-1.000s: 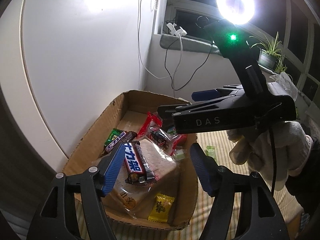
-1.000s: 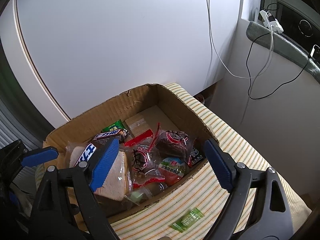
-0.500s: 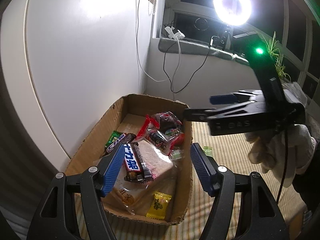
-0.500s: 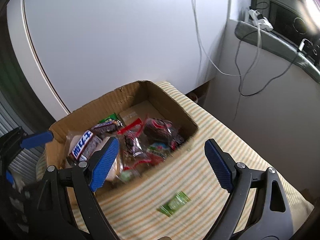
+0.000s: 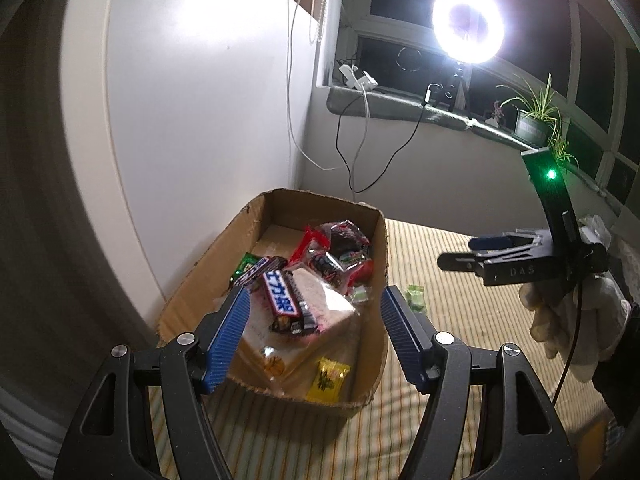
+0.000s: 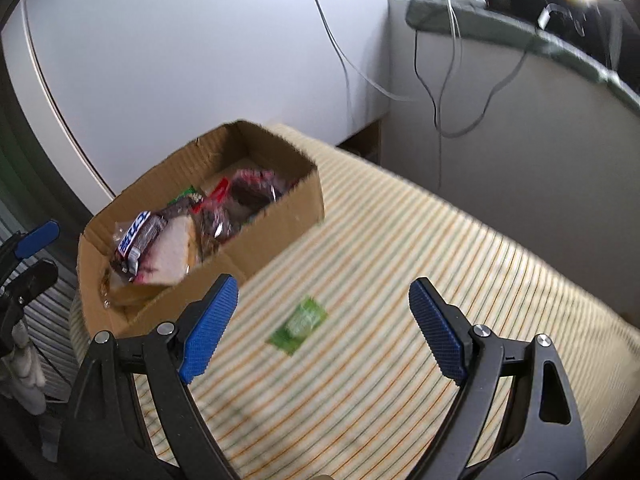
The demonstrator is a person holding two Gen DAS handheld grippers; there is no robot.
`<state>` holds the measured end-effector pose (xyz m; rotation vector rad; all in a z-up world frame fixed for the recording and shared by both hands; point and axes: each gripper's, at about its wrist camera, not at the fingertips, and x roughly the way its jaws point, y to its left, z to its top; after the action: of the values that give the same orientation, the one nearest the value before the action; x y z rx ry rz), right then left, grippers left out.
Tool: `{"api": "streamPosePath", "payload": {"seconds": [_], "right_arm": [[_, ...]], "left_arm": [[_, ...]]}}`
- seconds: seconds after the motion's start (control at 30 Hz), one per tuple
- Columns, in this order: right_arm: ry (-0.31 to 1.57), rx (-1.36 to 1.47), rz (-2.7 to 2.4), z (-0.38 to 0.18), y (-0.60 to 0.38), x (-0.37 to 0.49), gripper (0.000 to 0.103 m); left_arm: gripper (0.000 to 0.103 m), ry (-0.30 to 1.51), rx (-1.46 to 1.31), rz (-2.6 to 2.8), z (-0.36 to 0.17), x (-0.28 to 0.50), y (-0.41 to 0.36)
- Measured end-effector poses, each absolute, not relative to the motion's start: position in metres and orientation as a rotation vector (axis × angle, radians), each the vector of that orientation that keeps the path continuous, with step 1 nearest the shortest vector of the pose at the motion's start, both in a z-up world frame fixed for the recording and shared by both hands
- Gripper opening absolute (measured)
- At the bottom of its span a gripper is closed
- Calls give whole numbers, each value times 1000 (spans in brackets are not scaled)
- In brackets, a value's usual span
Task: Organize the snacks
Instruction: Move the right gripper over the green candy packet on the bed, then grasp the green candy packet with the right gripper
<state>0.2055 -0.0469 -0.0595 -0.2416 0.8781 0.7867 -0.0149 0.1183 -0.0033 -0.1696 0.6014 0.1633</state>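
Note:
A cardboard box (image 5: pixel 384 248) (image 6: pixel 280 216) on the striped cloth holds several snacks: a Snickers bar (image 5: pixel 282 294) (image 6: pixel 134 238), a wrapped sandwich (image 5: pixel 324 312), red-wrapped cakes (image 5: pixel 340 240) and a yellow candy (image 5: pixel 328 378). A green candy (image 6: pixel 298 326) (image 5: pixel 416 296) lies on the cloth to the right of the box. My left gripper (image 5: pixel 314 334) is open and empty above the box's near end. My right gripper (image 6: pixel 320 330) is open and empty, above the green candy; it also shows in the left wrist view (image 5: pixel 476 254).
A white curved panel (image 5: pixel 180 120) stands behind the box. A windowsill (image 5: pixel 400 104) carries chargers, hanging cables, a bright ring light (image 5: pixel 468 26) and a potted plant (image 5: pixel 532 120). The striped cloth (image 6: pixel 420 280) stretches right of the box.
Both grippers have pulled back from the box. The right gripper has swung right, away from the box, so the green candy now lies between its fingers. Both stay open.

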Motion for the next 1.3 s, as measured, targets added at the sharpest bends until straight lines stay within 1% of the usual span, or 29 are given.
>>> {"api": "streamPosePath", "payload": {"seconds": [0.07,0.13,0.27,0.3,0.4,0.57,0.73,0.77,0.8,0.93,1.0,1.3], "right_arm": [[913,-230,773,-68,-50,204,90],[935,-221,753,-77,-52,202,86],[997,-207,744,-94,-50,202,69],[1013,-211,744,-98,-47,202,64],[1047,-218,739,-110,-38,202,54],[1074,-217,739,-121,-22,204,52],[1048,-277,704,-126,-5,204,52],[1042,-293,699,-127,-1,204,50],[1032,-317,689,-128,1,202,44],[990,-418,660,-130,8,195,33],[983,-434,652,-131,7,193,23],[986,-404,673,-130,-3,191,22]], "left_arm": [[68,611,-173,169,-7,-21,119],[68,616,-180,177,-10,-27,121],[68,627,-206,197,-17,-40,127],[68,628,-211,204,-18,-43,129],[68,633,-227,221,-22,-51,135],[68,637,-241,236,-25,-57,142],[68,634,-244,237,-26,-59,144],[68,635,-245,237,-27,-59,144],[68,635,-246,237,-28,-60,145],[68,638,-250,237,-30,-58,145],[68,640,-248,235,-30,-58,144],[68,654,-232,220,-33,-53,139]]}}
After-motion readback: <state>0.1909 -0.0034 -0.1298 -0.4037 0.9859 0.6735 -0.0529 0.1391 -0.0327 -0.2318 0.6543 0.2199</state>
